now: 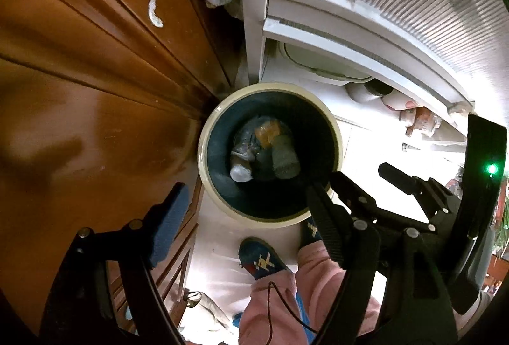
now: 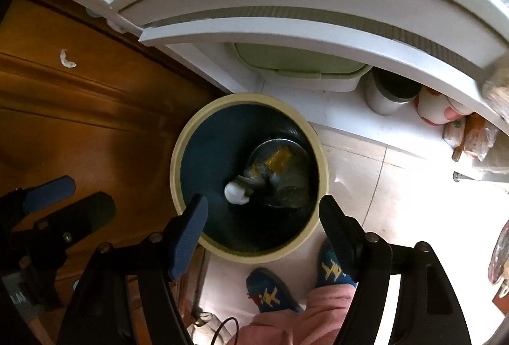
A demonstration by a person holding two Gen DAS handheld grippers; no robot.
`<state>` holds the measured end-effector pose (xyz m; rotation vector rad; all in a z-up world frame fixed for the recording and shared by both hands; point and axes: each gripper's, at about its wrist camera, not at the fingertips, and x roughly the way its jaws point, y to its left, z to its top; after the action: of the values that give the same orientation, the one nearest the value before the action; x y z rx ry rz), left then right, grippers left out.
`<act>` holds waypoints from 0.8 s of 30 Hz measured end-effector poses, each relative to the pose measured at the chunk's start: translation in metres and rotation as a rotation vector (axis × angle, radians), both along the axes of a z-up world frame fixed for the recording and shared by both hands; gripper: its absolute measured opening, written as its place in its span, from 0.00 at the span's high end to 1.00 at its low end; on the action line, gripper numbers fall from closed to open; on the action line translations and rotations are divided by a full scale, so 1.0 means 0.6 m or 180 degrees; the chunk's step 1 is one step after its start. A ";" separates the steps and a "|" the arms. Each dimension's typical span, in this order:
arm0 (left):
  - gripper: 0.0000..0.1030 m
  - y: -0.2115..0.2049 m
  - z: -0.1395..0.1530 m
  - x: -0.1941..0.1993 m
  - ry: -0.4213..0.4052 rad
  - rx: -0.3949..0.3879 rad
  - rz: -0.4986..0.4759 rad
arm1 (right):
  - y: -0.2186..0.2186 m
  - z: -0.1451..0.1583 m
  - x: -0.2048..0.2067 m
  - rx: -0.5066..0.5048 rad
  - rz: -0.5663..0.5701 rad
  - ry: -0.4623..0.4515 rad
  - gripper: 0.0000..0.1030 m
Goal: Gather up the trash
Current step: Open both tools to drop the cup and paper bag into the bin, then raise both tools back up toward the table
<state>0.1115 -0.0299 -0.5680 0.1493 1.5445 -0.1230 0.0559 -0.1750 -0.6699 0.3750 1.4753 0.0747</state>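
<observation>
In the middle of both views stands a round trash bin (image 1: 270, 151) (image 2: 249, 176) with a cream rim and a dark blue inside, seen from straight above on the pale tiled floor (image 2: 375, 186), pressed close to the brown wooden cabinet (image 1: 79, 90) at the left of the frame. At its bottom lies the collected trash: a crumpled clear wrapper with an orange patch (image 1: 267, 130) (image 2: 278, 159), a white crumpled wad (image 1: 240, 174) (image 2: 236, 193) and a grey-green cup-like piece (image 1: 285, 159); in the right wrist view it is too dark to make out. The left gripper (image 1: 245, 214) hangs over the lower edge of the bin, its fingers spread wide with nothing between them. The right gripper (image 2: 264, 227) hangs just over the bin's lower rim, its fingers likewise spread apart and empty. In the upper centre of the right wrist view, under a white shelf (image 2: 318, 36), sit a lidded green and white box (image 2: 299, 65) and a steel canister (image 2: 388, 93). Feet in blue slippers (image 2: 270, 291) stand at the lower edge.
</observation>
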 end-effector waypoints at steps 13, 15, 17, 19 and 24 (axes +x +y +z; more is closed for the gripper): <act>0.28 0.011 0.105 -0.032 -0.0044 -0.0087 -0.0016 | -0.011 0.118 -0.050 -0.0038 -0.0114 0.0009 0.28; 0.28 0.008 0.134 -0.043 -0.0062 -0.0112 -0.0044 | -0.015 0.145 -0.058 -0.0038 -0.0139 -0.0005 0.28; 0.28 0.002 0.160 -0.055 -0.0062 -0.0144 -0.0066 | -0.018 0.177 -0.065 -0.0044 -0.0160 -0.0024 0.28; 0.28 -0.004 0.189 -0.066 -0.0075 -0.0179 -0.0093 | -0.022 0.207 -0.073 -0.0055 -0.0167 -0.0037 0.28; 0.28 -0.025 0.262 -0.091 -0.0102 -0.0284 -0.0184 | -0.039 0.285 -0.095 -0.0071 -0.0198 -0.0081 0.28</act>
<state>0.0570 -0.0446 -0.4108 0.1246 1.5002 -0.2340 -0.0009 -0.1983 -0.4989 0.4004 1.4373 0.0132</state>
